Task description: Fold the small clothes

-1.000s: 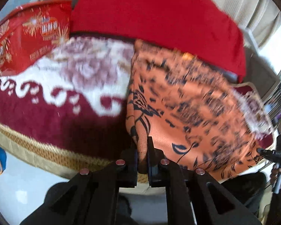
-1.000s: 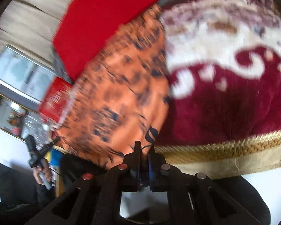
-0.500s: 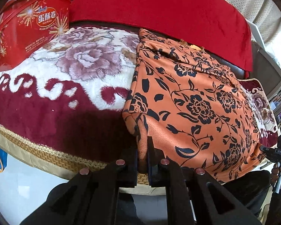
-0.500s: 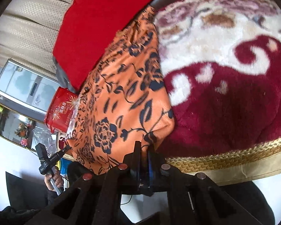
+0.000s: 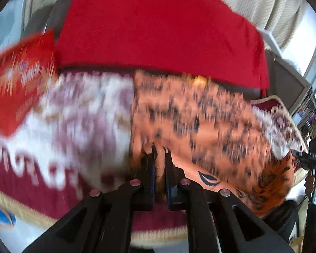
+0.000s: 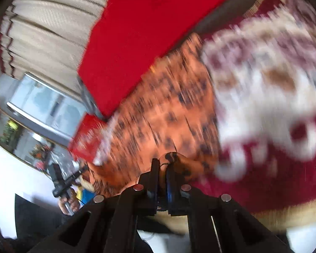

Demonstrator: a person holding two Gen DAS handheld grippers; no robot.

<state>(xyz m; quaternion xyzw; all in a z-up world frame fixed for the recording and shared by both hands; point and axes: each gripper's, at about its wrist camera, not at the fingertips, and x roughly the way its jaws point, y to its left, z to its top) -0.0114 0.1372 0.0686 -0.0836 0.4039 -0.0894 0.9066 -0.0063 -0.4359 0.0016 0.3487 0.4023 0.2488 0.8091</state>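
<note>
My left gripper (image 5: pixel 159 154) and right gripper (image 6: pixel 162 166) each clamp a near corner of the orange floral cloth (image 5: pixel 200 116). Gripping both corners lets me carry that edge over the blanket (image 5: pixel 73 116), I judge, for a fold.

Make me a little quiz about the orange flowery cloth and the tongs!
1. True or false: the left tongs pinch an edge of the orange cloth.
2. What do the right tongs hold? A) red box B) orange cloth C) nothing
3. Fill in: behind the cloth lies a big ___ cushion.

Key: 1 true; 2 B; 3 red.
</note>
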